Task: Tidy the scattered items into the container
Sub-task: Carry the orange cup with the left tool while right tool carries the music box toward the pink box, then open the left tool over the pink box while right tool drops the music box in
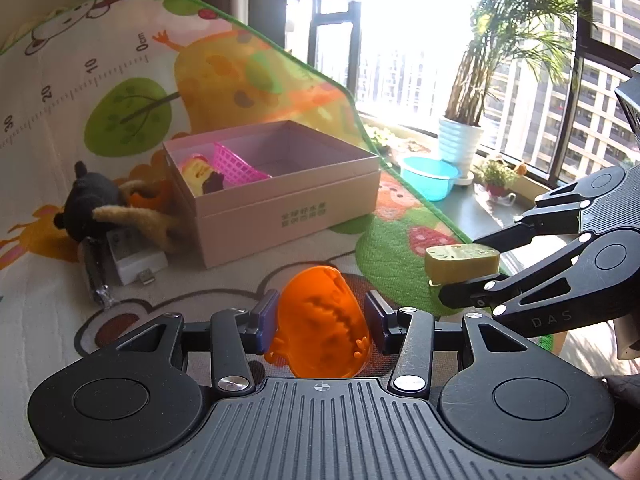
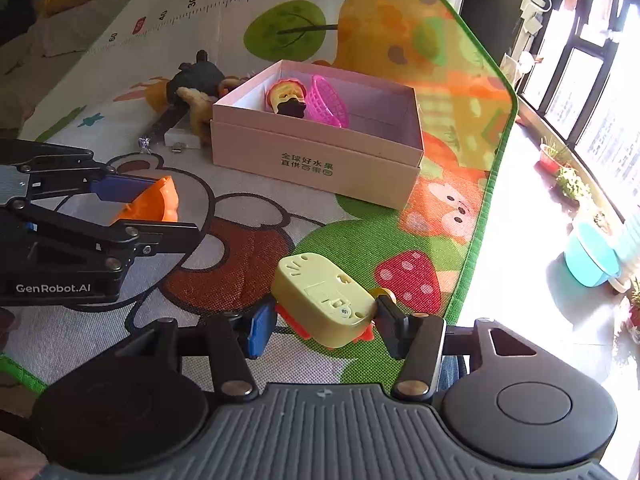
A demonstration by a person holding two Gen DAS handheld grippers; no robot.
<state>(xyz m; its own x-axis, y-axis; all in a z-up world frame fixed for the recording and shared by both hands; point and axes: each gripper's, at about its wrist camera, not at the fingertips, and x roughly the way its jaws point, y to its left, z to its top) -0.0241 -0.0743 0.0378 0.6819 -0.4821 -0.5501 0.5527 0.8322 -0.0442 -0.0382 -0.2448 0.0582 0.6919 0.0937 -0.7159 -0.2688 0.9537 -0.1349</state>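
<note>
Both loaded | left gripper (image 1: 320, 320) clamping orange toy (image 1: 320, 320) | right gripper (image 2: 326, 326) clamping yellow toy (image 2: 320, 300) | pink box (image 2: 320, 160) far ahead, nearer left gripper.

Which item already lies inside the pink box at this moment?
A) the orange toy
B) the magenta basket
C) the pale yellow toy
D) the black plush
B: the magenta basket sits inside the pink box, while the orange toy and the pale yellow toy are held in the grippers, outside it.
</note>
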